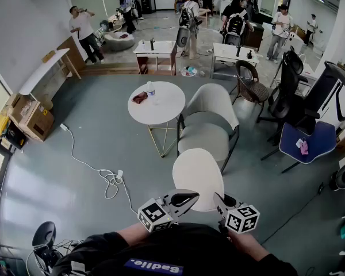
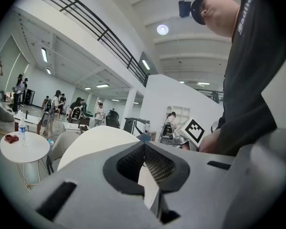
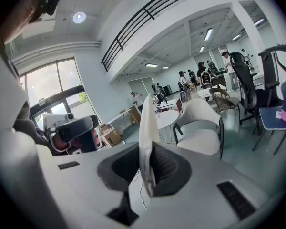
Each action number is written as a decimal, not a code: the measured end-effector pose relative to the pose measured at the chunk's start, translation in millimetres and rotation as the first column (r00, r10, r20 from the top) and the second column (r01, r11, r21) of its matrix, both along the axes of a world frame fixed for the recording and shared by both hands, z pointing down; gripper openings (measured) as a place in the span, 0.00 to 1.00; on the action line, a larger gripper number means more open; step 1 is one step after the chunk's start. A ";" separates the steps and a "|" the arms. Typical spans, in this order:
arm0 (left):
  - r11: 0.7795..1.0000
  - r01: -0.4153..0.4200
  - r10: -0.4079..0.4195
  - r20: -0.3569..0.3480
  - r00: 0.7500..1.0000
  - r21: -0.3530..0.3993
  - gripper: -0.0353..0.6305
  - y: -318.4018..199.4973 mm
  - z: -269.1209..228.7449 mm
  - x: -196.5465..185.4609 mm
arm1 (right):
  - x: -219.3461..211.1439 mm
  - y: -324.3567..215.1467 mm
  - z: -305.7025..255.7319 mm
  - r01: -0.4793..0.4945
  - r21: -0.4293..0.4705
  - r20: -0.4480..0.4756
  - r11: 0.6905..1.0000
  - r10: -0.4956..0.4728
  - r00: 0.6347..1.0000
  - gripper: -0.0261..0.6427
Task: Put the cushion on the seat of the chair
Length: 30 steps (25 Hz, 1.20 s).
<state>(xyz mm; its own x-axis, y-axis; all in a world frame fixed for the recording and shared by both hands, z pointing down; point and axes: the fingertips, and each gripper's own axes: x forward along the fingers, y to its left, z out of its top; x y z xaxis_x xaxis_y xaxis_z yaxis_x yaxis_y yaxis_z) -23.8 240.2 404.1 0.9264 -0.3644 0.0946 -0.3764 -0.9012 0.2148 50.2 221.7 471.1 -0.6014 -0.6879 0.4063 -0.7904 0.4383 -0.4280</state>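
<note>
- left gripper (image 1: 187,199) is clamped on the near left edge of the round white cushion (image 1: 198,176)
- right gripper (image 1: 219,200) is pinching the near right edge, same deal
- cushion's up in the air, just short of the chair (image 1: 206,137), not on the seat yet

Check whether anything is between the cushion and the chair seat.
Nothing visible. The cushion, clamped by the left gripper and right gripper, hangs just before the chair, whose seat is bare. The table stands off to the side, clear of the path.
</note>
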 end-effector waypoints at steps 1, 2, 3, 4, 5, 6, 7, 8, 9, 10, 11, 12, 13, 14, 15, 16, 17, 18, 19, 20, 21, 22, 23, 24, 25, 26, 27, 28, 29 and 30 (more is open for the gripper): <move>1.000 0.001 -0.001 0.004 1.000 0.002 0.08 -1.0 -1.8 0.7 | 0.5 -0.5 -0.1 -0.002 -0.001 0.002 1.000 0.002 1.000 0.13; 1.000 0.001 -0.001 0.007 1.000 0.004 0.08 -1.5 -3.0 1.4 | 1.1 -0.8 -0.1 -0.003 -0.002 0.004 1.000 0.003 1.000 0.13; 1.000 -0.001 0.001 0.008 1.000 0.008 0.08 -1.5 -3.0 2.2 | 1.7 -0.8 0.2 -0.004 -0.003 0.006 1.000 0.004 1.000 0.13; 1.000 -0.005 0.005 0.006 1.000 0.012 0.08 -1.0 -1.7 2.9 | 2.2 -0.6 0.7 -0.005 -0.005 0.008 1.000 0.005 1.000 0.13; 1.000 -0.008 0.008 0.004 1.000 0.014 0.08 -0.5 -0.2 3.4 | 2.6 -0.2 1.4 -0.004 -0.006 0.009 1.000 0.004 1.000 0.13; 1.000 -0.009 0.009 0.003 1.000 0.014 0.08 -0.1 0.7 4.0 | 2.9 0.1 2.0 -0.004 -0.007 0.010 1.000 0.004 1.000 0.13; 1.000 -0.009 0.009 0.002 1.000 0.013 0.08 0.1 1.0 4.8 | 3.3 0.4 2.3 -0.004 -0.008 0.010 1.000 0.004 1.000 0.13; 1.000 -0.010 0.010 0.003 1.000 0.012 0.08 0.5 1.2 5.7 | 3.8 0.7 2.4 -0.004 -0.007 0.011 1.000 0.004 1.000 0.13; 1.000 -0.011 0.011 0.004 1.000 0.008 0.08 1.1 1.7 6.8 | 4.7 1.2 2.1 -0.004 -0.007 0.012 1.000 0.004 1.000 0.13; 1.000 -0.011 0.011 0.005 1.000 0.004 0.08 1.7 2.2 7.9 | 5.8 1.7 1.8 -0.006 -0.007 0.015 1.000 0.006 1.000 0.13; 1.000 -0.011 0.011 0.006 1.000 0.002 0.08 1.8 2.2 8.9 | 7.3 2.0 1.4 -0.008 -0.007 0.017 1.000 0.008 1.000 0.13; 1.000 -0.011 0.011 0.007 1.000 0.003 0.08 1.5 2.0 10.2 | 9.2 2.0 1.2 -0.011 -0.008 0.019 1.000 0.011 1.000 0.13; 1.000 -0.012 0.012 0.009 1.000 0.005 0.08 1.0 1.7 12.1 | 11.6 1.7 1.1 -0.013 -0.008 0.020 1.000 0.013 1.000 0.13; 1.000 -0.014 0.014 0.010 1.000 0.009 0.08 0.4 1.3 14.6 | 14.3 1.1 1.1 -0.015 -0.009 0.022 1.000 0.015 1.000 0.13; 1.000 -0.017 0.017 0.010 1.000 0.015 0.08 -0.6 0.5 17.7 | 17.4 0.3 1.2 -0.016 -0.010 0.024 1.000 0.016 1.000 0.13; 1.000 -0.019 0.019 0.009 1.000 0.020 0.08 -1.9 -0.4 21.2 | 20.7 -0.7 1.2 -0.016 -0.011 0.029 1.000 0.017 0.999 0.13; 1.000 -0.019 0.019 0.009 1.000 0.022 0.08 -3.3 -1.0 24.7 | 24.1 -1.8 1.1 -0.016 -0.012 0.035 1.000 0.017 0.999 0.13; 1.000 -0.017 0.017 0.009 1.000 0.021 0.08 -4.6 -1.2 28.3 | 27.6 -2.7 1.0 -0.017 -0.012 0.042 1.000 0.017 0.999 0.13; 1.000 -0.015 0.015 0.010 1.000 0.017 0.08 -5.8 -1.0 31.9 | 31.4 -3.6 0.8 -0.018 -0.012 0.049 1.000 0.019 0.999 0.13; 1.000 -0.011 0.011 0.011 1.000 0.013 0.08 -6.9 -0.6 35.3 | 35.4 -4.4 0.8 -0.020 -0.010 0.054 1.000 0.021 0.998 0.13; 1.000 -0.007 0.007 0.013 1.000 0.011 0.08 -7.6 -0.5 38.8 | 39.4 -5.2 0.7 -0.022 -0.008 0.059 1.000 0.023 0.998 0.13; 1.000 -0.005 0.005 0.014 1.000 0.014 0.08 -8.0 -0.8 42.4 | 43.4 -5.8 0.5 -0.024 -0.005 0.063 1.000 0.024 0.998 0.13; 1.000 -0.004 0.004 0.016 1.000 0.020 0.08 -8.0 -1.3 45.9 | 47.2 -6.4 0.2 -0.026 -0.001 0.066 1.000 0.026 0.997 0.13; 1.000 -0.003 0.002 0.018 1.000 0.028 0.08 -8.2 -1.8 49.3 | 51.0 -7.1 0.1 -0.027 0.002 0.070 1.000 0.027 0.997 0.13; 0.999 0.001 -0.001 0.020 1.000 0.035 0.08 -8.8 -1.9 52.6 | 55.0 -8.4 0.2 -0.029 0.006 0.075 1.000 0.028 0.997 0.13; 0.999 0.008 -0.008 0.021 1.000 0.039 0.08 -10.0 -1.8 55.5 | 59.2 -10.2 0.7 -0.031 0.007 0.080 0.999 0.030 0.996 0.13; 0.999 0.017 -0.018 0.022 1.000 0.039 0.08 -11.3 -1.3 58.0 | 63.5 -12.4 1.7 -0.033 0.006 0.087 0.999 0.033 0.996 0.13; 0.999 0.028 -0.029 0.021 0.999 0.037 0.08 -12.6 -0.8 60.3 | 67.7 -14.6 3.0 -0.036 0.003 0.093 0.999 0.035 0.995 0.13; 0.999 0.038 -0.039 0.017 0.999 0.033 0.08 -13.7 -0.5 62.4 | 71.7 -16.6 4.5 -0.037 -0.002 0.098 0.999 0.037 0.995 0.13; 0.999 0.047 -0.047 0.011 0.999 0.028 0.08 -14.9 -0.5 64.2 | 75.3 -18.6 5.8 -0.039 -0.006 0.101 0.999 0.039 0.994 0.13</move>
